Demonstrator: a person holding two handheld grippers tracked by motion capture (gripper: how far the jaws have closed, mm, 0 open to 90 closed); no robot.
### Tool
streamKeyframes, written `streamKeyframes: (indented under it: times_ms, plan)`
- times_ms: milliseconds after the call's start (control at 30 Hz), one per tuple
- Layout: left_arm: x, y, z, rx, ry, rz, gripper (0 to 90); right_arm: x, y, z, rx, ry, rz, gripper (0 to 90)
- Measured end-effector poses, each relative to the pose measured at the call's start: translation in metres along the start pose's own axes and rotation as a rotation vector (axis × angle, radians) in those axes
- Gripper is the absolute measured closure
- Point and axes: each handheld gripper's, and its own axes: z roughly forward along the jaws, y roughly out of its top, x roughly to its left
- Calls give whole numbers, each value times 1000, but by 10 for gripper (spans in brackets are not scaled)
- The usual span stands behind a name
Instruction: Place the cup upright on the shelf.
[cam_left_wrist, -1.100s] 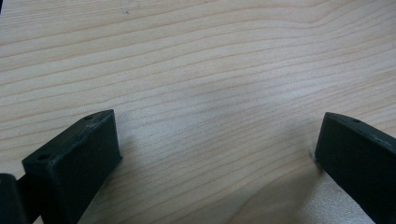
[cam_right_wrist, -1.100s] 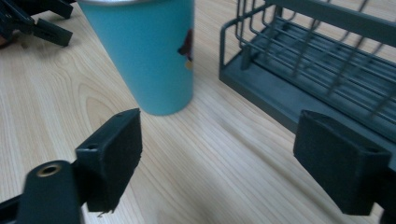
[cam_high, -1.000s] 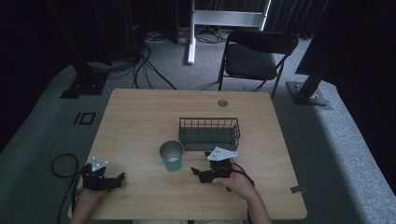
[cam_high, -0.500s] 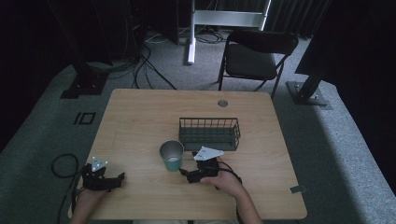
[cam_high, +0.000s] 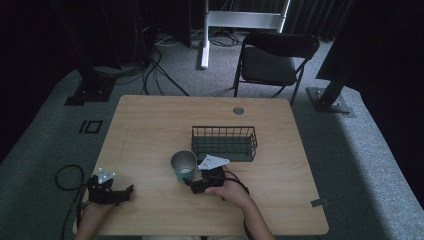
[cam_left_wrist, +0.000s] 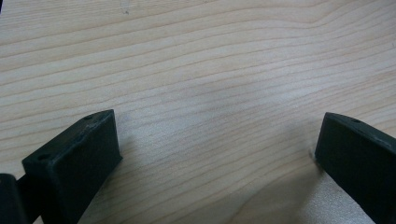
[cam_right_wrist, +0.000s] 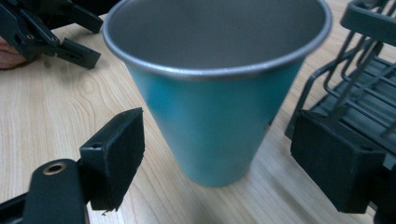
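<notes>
Now, cup (cam_right_wrist: 217, 100) between tool (cam_right_wrist: 219, 158) jaws.

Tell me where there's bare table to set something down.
Bare: the table's far-left stretch beyond the cup, and right of the wire basket. Crowded: front middle, where the right gripper nears cup and basket.

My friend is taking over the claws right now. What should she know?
Right claw: open, jaws either side of the teal cup, not gripping it.
Left claw: open, over bare wood near the table edge, holding nothing.
The cup stands upright on the table, just in front of the wire basket, which looks empty.
Done: right claw lined up on the cup.
Left: close on the cup and lift; probably it goes in the basket.
</notes>
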Motion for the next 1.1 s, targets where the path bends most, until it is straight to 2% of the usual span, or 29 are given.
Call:
streamKeyframes:
  times_ms: [567,700,833,900,1000,1100]
  plan:
    - [0,0,0,0,0,0,5,1,5,20,-34,14,5,176]
    - [0,0,0,0,0,0,5,3,6,24,-43,30,13,121]
    - [0,0,0,0,-2,2,5,8,8,29,-46,5,11,114]
    - [0,0,0,0,-2,2,5,8,10,32,-52,-15,31,152]
    - [0,0,0,0,-2,2,5,9,12,34,-59,-29,19,168]
    - [0,0,0,0,-2,2,5,12,13,34,-62,-16,18,169]
